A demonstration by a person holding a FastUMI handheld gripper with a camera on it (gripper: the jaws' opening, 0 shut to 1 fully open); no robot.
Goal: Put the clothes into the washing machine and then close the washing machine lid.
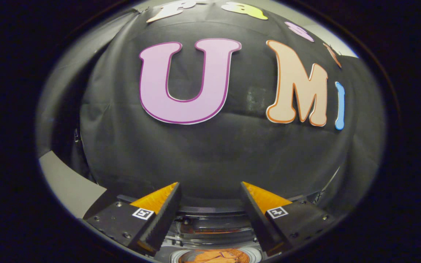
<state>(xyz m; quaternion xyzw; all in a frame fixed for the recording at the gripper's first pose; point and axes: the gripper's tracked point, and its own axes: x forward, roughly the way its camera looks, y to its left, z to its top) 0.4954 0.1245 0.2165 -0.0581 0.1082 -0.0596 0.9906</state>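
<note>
The black two-finger gripper [210, 191] with orange-faced tips stands open, its fingers [159, 215] spread wide with nothing between them. Below and between the fingers lies the grey washing machine [210, 219], its round opening showing crumpled orange clothes [217, 255] inside the drum. Beyond the machine hangs the black cloth wall [203, 153], with a pale grey surface [69, 186] beside it.

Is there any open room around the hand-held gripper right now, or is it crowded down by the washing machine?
Open: the gap between the two fingers of the hand-held gripper, spread with nothing held, and the air ahead up to the black cloth wall. Crowded: below the fingers, where the washing machine opening holds orange clothes.
</note>
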